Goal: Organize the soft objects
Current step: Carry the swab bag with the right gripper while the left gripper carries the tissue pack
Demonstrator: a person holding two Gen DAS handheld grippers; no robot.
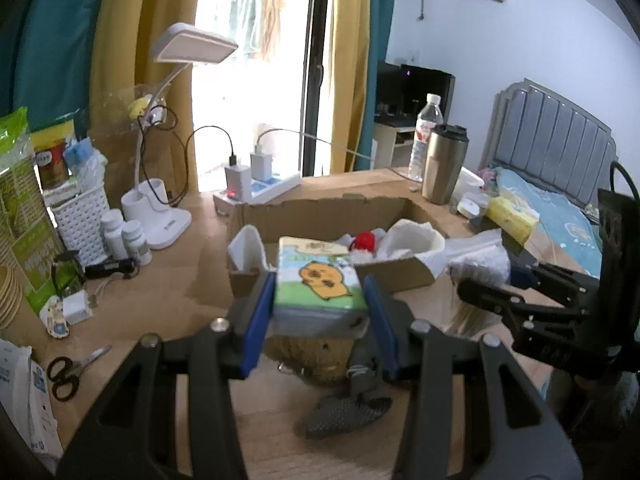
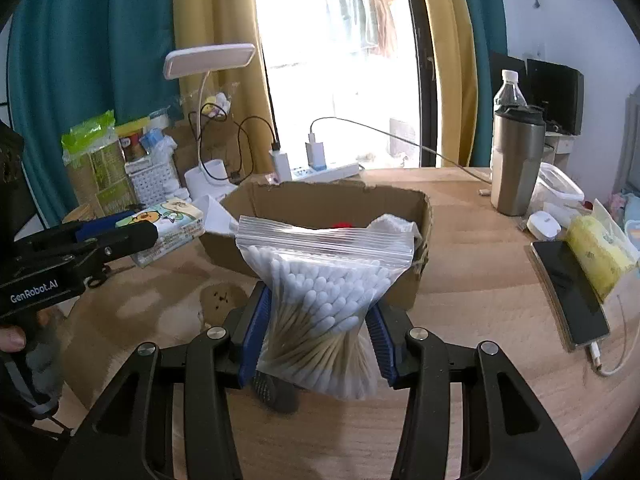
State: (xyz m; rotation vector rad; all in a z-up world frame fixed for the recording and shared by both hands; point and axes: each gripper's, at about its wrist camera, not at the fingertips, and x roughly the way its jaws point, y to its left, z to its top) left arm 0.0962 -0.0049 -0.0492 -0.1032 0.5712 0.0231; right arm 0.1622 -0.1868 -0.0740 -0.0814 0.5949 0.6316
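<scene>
Between my left fingers sits a pinched tissue pack; my right fingers squeeze the swab bag. Both hover before the box; next, I judge, lower each inside.

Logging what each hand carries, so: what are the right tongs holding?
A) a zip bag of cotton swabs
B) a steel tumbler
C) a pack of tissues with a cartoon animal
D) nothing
A: the right tongs are shut on the zip bag of cotton swabs, held in front of the cardboard box.
</scene>
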